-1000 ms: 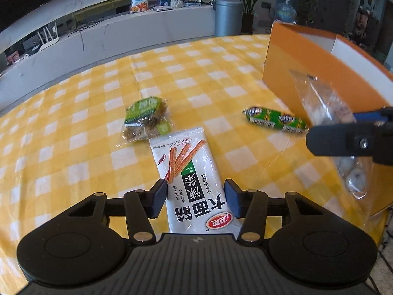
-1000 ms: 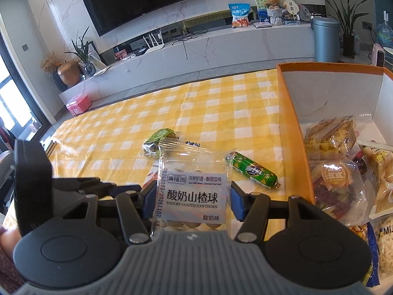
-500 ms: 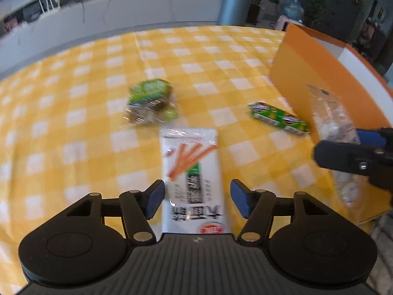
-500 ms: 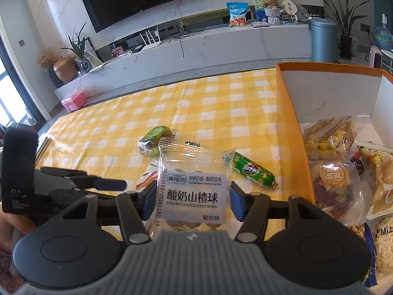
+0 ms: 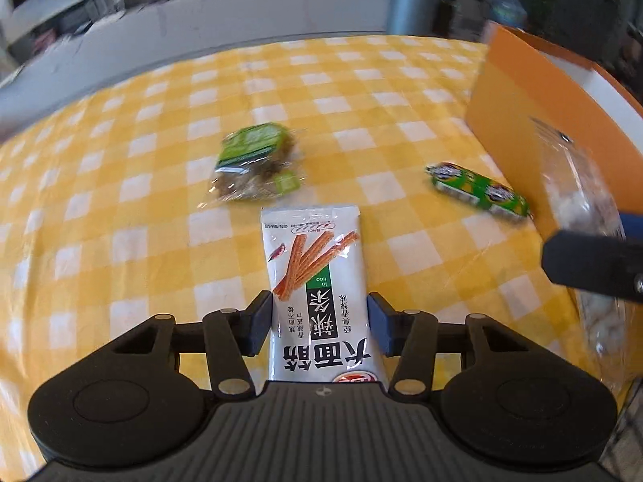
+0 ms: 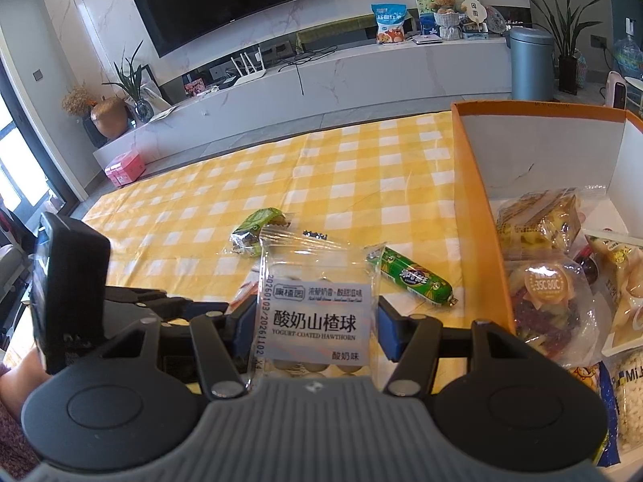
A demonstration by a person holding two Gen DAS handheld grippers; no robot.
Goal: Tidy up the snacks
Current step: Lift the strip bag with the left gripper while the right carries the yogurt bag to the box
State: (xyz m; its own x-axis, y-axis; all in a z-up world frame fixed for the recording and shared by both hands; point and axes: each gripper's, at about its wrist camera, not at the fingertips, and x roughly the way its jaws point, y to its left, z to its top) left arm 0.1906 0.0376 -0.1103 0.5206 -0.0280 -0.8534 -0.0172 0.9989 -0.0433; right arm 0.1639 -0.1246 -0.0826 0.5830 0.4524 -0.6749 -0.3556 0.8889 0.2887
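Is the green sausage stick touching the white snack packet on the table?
Apart. The left wrist view shows checked cloth between the green sausage stick and the white snack packet.

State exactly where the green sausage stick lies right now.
In both wrist views the green sausage stick lies on the yellow checked tablecloth, just left of the orange box, right of the white spicy-strip packet.

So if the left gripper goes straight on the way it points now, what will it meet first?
Its jaws, which just closed further, already pinch the white spicy-strip packet. Beyond that, the left gripper would likely meet the yellow checked tablecloth, just right of the clear green-labelled snack pack; depth is uncertain.
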